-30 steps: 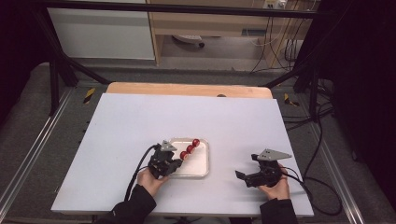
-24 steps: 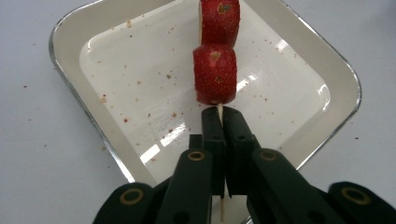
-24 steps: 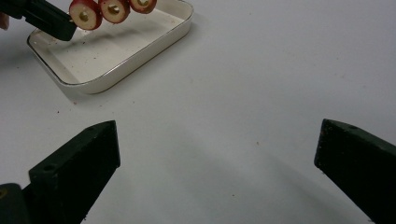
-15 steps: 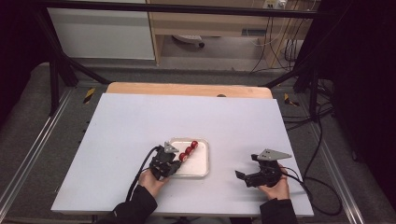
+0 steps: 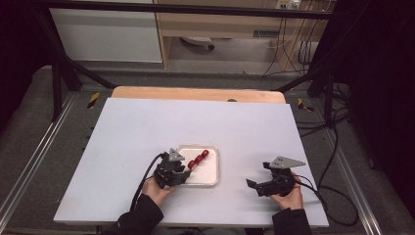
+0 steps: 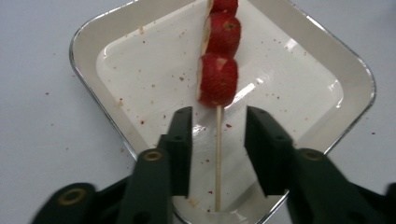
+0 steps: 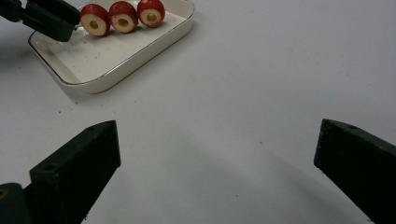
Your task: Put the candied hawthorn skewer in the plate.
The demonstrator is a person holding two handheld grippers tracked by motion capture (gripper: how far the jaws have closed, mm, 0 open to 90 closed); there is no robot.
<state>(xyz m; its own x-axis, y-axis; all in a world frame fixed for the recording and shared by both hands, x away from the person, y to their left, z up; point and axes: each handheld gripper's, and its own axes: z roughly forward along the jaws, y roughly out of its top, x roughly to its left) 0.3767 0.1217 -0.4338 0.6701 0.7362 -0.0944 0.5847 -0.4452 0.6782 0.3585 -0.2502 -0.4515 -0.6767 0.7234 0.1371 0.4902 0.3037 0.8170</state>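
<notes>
A skewer of three red fruit slices (image 5: 198,159) lies in a white square tray (image 5: 213,178) near the table's front. In the left gripper view the lowest slice (image 6: 218,79) sits just beyond the jaws. My left gripper (image 6: 218,126) has just been opening. Its jaws stand either side of the bare wooden stick (image 6: 218,158) without touching it. In the high view my left gripper (image 5: 183,172) is at the tray's near left corner. My right gripper (image 5: 257,186) rests to the right of the tray, wide open (image 7: 217,154), with only bare table between its jaws.
The right gripper view has the tray (image 7: 140,56) at the upper left, with the skewer (image 7: 123,16) and the left gripper's jaws (image 7: 46,18) beside it. Red crumbs speckle the tray floor (image 6: 154,70). The pale tabletop (image 5: 195,122) stretches away behind the tray.
Both hands and the skewer stay where they were. The left jaws look slightly wider apart at the tray's near corner.
</notes>
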